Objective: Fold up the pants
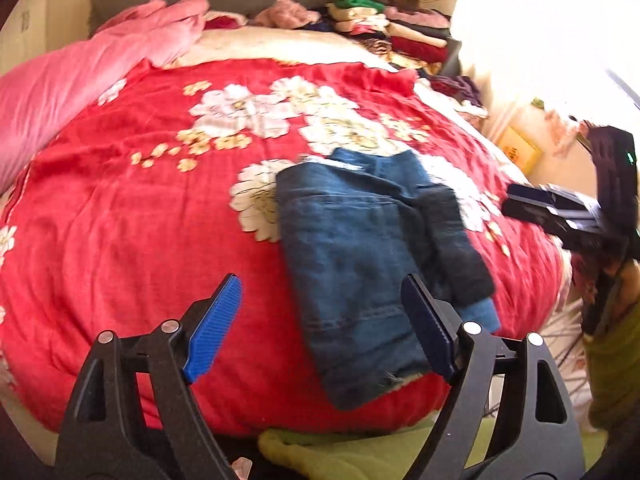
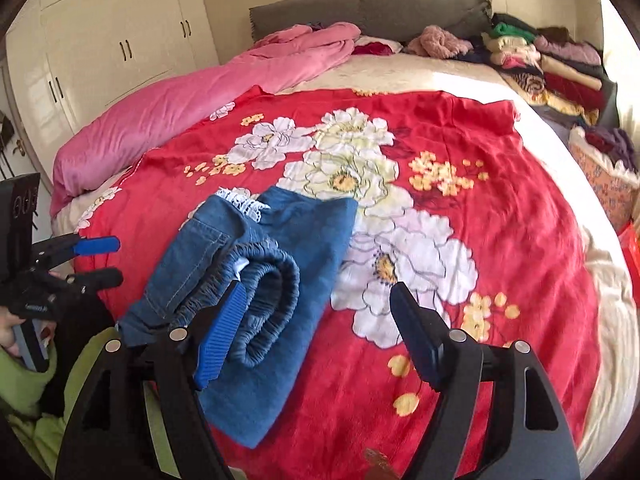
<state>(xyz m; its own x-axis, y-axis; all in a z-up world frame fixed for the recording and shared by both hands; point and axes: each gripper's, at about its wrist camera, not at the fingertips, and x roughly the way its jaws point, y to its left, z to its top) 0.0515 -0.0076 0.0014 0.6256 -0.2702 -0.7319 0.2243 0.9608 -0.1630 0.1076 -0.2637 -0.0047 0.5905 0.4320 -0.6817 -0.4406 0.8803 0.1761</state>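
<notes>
pants (image 1: 360, 256): one pair, blue denim, folded into a thick, roughly rectangular bundle; lies on the red blanket near the front edge of the bed, touched by neither gripper
waistband (image 2: 266, 304): gathered elastic, ribbed, curled into a rounded loop on top of the bundle
hem: frayed pale threads at one end in the left wrist view; a bit of white lace (image 2: 244, 202) shows at the far end in the right wrist view
seams: pale double stitching runs along the denim
blanket (image 1: 140, 220): one, red, plush and softly wrinkled, printed with large white flowers and small yellow ones
duvet (image 1: 72, 84): one, pink, smooth-looking, bunched in a long roll along the left side of the bed
sheet (image 2: 400, 74): cream, showing beyond the blanket
headboard (image 2: 372, 10): grey, upholstered
clothes pile (image 2: 548, 64): folded garments in many colours, stacked at the far right corner; the count is not clear
wardrobe (image 2: 112, 40): cream doors with dark bar handles
left gripper (image 1: 320, 324): released, its two black fingers spread wide over the near end of the pants; ridged blue pads (image 1: 214, 328) hold nothing
right gripper (image 2: 316, 332): released, fingers wide apart above the pants and blanket, nothing between the pads
</notes>
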